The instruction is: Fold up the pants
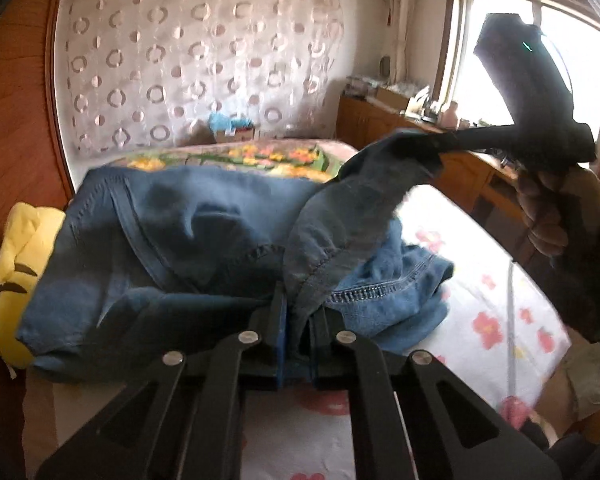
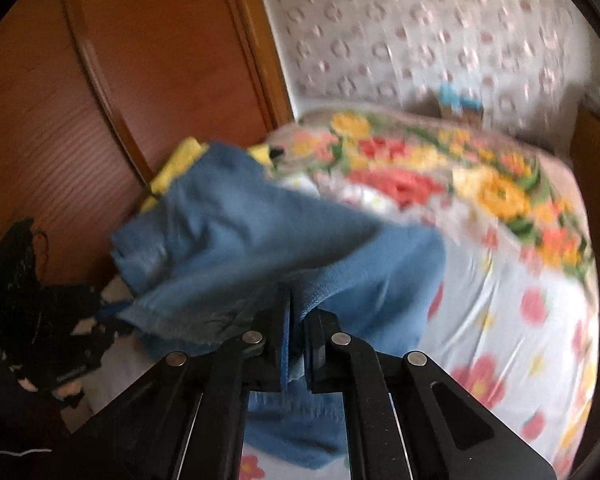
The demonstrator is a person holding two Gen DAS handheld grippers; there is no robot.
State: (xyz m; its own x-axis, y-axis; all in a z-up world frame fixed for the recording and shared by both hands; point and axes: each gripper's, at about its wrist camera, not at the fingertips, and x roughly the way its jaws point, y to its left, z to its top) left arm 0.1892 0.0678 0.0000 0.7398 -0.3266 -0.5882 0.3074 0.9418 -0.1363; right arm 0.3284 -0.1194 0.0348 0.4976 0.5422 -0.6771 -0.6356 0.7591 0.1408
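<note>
The blue denim pants (image 1: 188,232) lie bunched on the flowered bed sheet (image 1: 472,264). My left gripper (image 1: 298,320) is shut on a fold of the pants near a stitched hem. My right gripper (image 1: 420,150) is held up at the right in the left wrist view and is shut on another edge of the pants, lifting it above the bed. In the right wrist view the right gripper (image 2: 298,320) pinches blue cloth (image 2: 236,232) that hangs to the left. The left gripper (image 2: 40,320) shows dark at the left edge there.
A yellow pillow (image 1: 20,264) lies left of the pants by the wooden panel (image 1: 16,80). A bright floral quilt (image 2: 440,168) covers the far part of the bed. A wooden cabinet (image 1: 384,120) with clutter stands under the window (image 1: 500,60). A patterned curtain (image 1: 196,56) hangs behind.
</note>
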